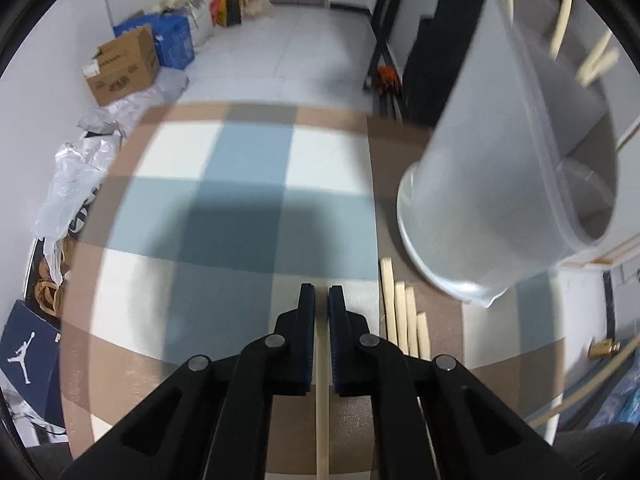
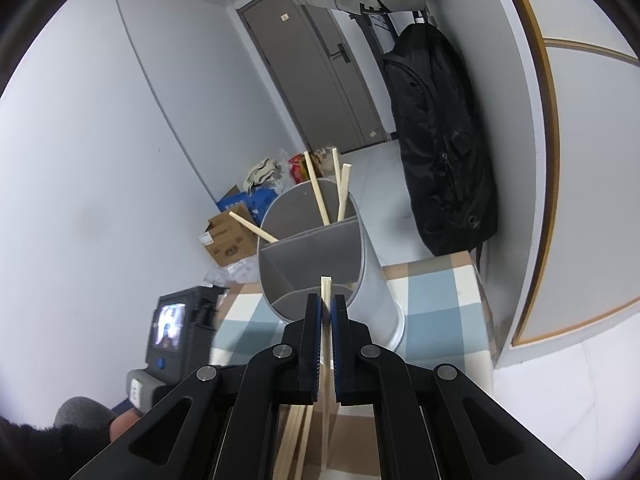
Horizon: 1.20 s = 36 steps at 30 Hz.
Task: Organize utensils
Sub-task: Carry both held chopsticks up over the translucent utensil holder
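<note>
Your left gripper (image 1: 321, 300) sits low over the checked tablecloth (image 1: 224, 208), its jaws nearly closed with a narrow gap; one pale wooden chopstick (image 1: 322, 420) lies in line with that gap below the fingers, and whether the pads touch it cannot be told. To its left the cloth is bare as far as the table edge, past which cardboard boxes (image 1: 122, 66) and plastic bags (image 1: 76, 176) line the wall. Just right of the fingers, four loose chopsticks (image 1: 404, 312) lie side by side on a brown band of the cloth. Further right stands the grey plastic utensil holder (image 1: 480, 200), rounded, smooth-walled and tilted in the fisheye view, near the cloth's right side.

Your right gripper (image 2: 326, 312) is clamped on a single square-section chopstick (image 2: 326, 292), its tip just short of the holder (image 2: 372, 256) rim. Inner dividers split the holder into compartments; the far one contains four chopsticks (image 2: 322, 196), leaning apart. A black bag (image 2: 440, 152) hangs at the right
</note>
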Available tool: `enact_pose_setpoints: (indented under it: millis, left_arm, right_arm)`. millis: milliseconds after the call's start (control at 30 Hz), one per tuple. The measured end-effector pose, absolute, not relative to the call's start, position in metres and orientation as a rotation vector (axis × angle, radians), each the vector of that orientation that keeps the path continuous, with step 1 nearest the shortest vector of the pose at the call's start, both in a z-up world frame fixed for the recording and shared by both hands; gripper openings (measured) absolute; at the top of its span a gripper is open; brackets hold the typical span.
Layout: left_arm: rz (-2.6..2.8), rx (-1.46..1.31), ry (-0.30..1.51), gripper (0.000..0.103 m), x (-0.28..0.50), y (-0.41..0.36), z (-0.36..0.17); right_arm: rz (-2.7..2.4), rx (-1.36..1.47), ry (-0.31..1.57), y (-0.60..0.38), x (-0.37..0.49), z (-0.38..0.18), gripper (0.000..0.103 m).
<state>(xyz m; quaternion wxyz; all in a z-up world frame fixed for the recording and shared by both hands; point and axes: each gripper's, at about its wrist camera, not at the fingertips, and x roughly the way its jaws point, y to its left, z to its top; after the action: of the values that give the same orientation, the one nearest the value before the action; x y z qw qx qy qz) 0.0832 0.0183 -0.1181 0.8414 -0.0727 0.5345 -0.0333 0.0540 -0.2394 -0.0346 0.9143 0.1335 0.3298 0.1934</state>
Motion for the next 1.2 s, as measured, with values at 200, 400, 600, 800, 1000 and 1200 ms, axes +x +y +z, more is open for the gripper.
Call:
enact_pose_setpoints:
  millis: [200,400,600,800,1000,1200]
  left_arm:
    - [-0.089,-0.21,0.938,0.002,0.056,0.029,-0.07]
    - [-0.137,-0.253,0.828,0.002,0.044,0.034,-0.037]
    - [-0.184,-0.313,0.688,0.002,0.055,0.052,-0.008]
    - [-0.216,-0.356,0.51,0.002,0.064,0.058,0.033]
    - [-0.254,-0.351,0.35,0.002,0.085,0.049,0.067]
    - [-0.283,-0.311,0.243,0.002,0.114,0.034,0.089]
  right_arm:
    - [0.408,0.263,0.637,-0.239,0.05,-0.026,0.004]
    - [0.425,0.234,0.583,-0.233,0.043,-0.01,0.004]
    - [0.459,0.207,0.533,-0.224,0.043,0.014,0.004]
    - [0.484,0.176,0.484,-0.219,0.054,0.047,0.004]
    - [0.511,0.148,0.428,-0.214,0.072,0.086,0.004]
    - [0.536,0.142,0.393,-0.21,0.096,0.121,0.004]
